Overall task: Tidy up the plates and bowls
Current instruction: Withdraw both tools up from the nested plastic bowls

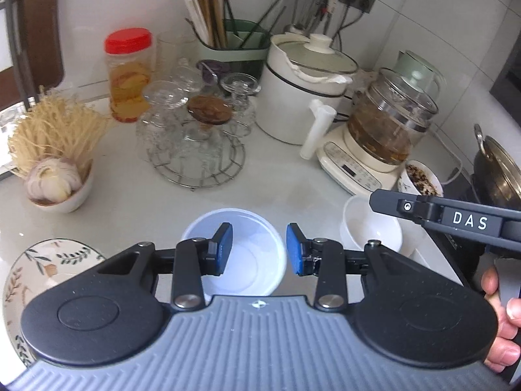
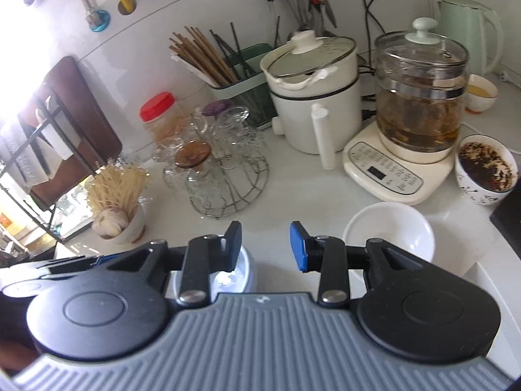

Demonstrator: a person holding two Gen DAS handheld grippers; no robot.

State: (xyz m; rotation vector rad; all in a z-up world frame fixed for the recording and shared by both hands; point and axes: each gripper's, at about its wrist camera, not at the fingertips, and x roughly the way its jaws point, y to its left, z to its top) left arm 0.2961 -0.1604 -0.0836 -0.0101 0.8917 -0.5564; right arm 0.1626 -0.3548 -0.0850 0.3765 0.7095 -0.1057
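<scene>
I'm over the white counter [image 1: 130, 202] now, and the white pot [image 1: 299, 97] at the back is my landmark. Leaf-patterned plate [image 1: 49, 260] sits far forward-left of it, plastic bowl [image 1: 254, 260] straight forward, small white bowl [image 2: 389, 238] forward-right. My left gripper [image 1: 259, 249] hangs parted above the plastic bowl, gripping nothing; right gripper [image 2: 265, 246] likewise parted, empty

White tiled wall [image 1: 423, 16] behind a pale, daylit countertop [image 1: 276, 176].
</scene>
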